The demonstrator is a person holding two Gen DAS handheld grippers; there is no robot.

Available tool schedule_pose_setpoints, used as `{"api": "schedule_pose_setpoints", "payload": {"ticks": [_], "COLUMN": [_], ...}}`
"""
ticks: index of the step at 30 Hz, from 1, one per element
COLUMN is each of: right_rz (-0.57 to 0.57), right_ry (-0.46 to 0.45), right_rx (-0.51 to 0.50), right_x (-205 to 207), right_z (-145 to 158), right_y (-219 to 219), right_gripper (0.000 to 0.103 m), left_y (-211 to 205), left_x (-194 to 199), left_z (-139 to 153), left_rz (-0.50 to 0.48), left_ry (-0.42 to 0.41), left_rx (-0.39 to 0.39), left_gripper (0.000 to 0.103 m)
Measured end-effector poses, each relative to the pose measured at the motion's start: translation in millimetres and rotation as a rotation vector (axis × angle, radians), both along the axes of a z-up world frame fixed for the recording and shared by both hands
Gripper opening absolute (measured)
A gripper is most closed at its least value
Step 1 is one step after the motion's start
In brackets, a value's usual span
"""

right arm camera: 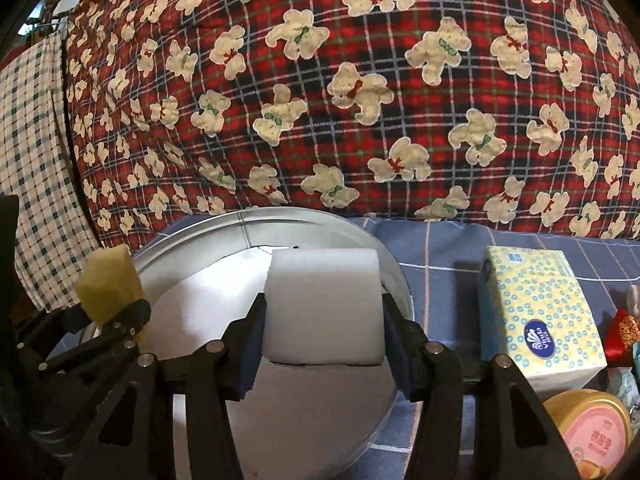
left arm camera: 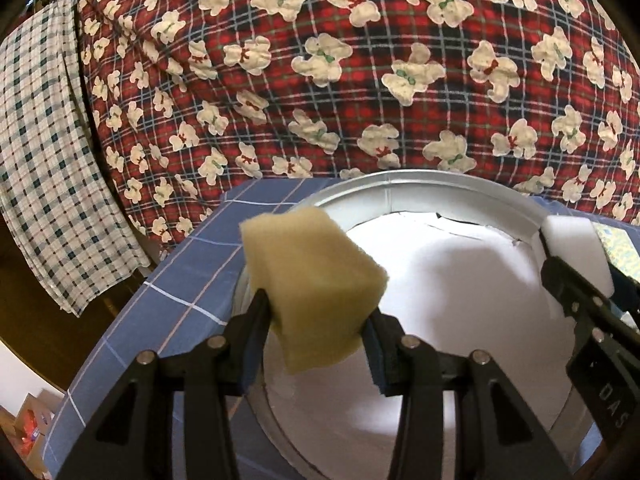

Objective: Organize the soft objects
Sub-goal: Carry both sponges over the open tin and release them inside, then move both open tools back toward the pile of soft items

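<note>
A yellow sponge block (left arm camera: 312, 276) is pinched between the pads of my left gripper (left arm camera: 316, 312), which is shut on it. It hangs over the left rim of a round metal tin (left arm camera: 400, 188) with a white lining. My right gripper (right arm camera: 322, 316) is shut on a white foam block (right arm camera: 322, 304) over the tin's right side (right arm camera: 304, 220). In the left wrist view the white foam block (left arm camera: 572, 236) and a black right finger (left arm camera: 576, 284) show at the right edge. In the right wrist view the yellow sponge (right arm camera: 108, 280) shows at the left.
The tin sits on a blue checked cloth (left arm camera: 180, 280). Behind it rises a red plaid blanket with bear prints (right arm camera: 360, 80). A white checked cloth (left arm camera: 40, 160) hangs at the left. A tissue box (right arm camera: 540, 312), a pink-lidded tub (right arm camera: 592, 432) and a red ornament (right arm camera: 620, 336) stand right of the tin.
</note>
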State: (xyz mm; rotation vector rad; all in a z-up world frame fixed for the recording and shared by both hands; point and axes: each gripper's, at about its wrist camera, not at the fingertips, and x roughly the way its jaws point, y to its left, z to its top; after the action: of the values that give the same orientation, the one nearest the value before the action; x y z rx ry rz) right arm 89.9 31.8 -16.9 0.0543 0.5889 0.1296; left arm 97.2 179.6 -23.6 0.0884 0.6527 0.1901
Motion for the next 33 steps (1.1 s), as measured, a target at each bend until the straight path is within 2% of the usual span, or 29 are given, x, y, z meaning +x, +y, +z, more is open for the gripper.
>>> {"api": "schedule_pose_setpoints", "payload": {"ticks": [4,5,6,8,11,14,23,28,33], "right_rz": [0.04,0.053,0.061,0.047,0.04,0.005,-0.034,-0.06,-0.081], "right_ry": [0.012,0.003,-0.005,-0.04,-0.087,-0.118,-0.13,-0.157,-0.146], "right_rx": [0.02,0.019,0.015,0.008,0.038,0.062,0.101,0.083,0.081], "right_x": [1,0,-2,-8,-17,-25,-34,-45,-48], "right_z": [-5,-5,-4,-1,6,12,14,17,15], "right_y": [1,2,3,3,-5,-14,-32,-42,-53], "right_gripper": [0.062,0.07,0.081,0.084,0.084,0.086,0.087,0.087,0.087], "left_y": [-1,-1,-1,-1,-2,-2,-19,-22,-23], "left_x": [2,3,2,0,-5,-11,-21,-30,-35], "left_z": [-3,-3,-3,-2,3,7,12,17,18], "left_rz": [0.001,0.004,0.007,0.016,0.03,0.05,-0.011,-0.028,-0.035], "left_ry": [0.011,0.011,0.006,-0.008,-0.051,-0.098,-0.169,-0.219,-0.235], "left_rx": [0.006,0.01,0.012,0.022,0.044,0.061,0.117,0.088,0.066], "left_gripper": [0.049,0.057,0.07,0.079,0.103,0.103,0.103,0.103,0.103]}}
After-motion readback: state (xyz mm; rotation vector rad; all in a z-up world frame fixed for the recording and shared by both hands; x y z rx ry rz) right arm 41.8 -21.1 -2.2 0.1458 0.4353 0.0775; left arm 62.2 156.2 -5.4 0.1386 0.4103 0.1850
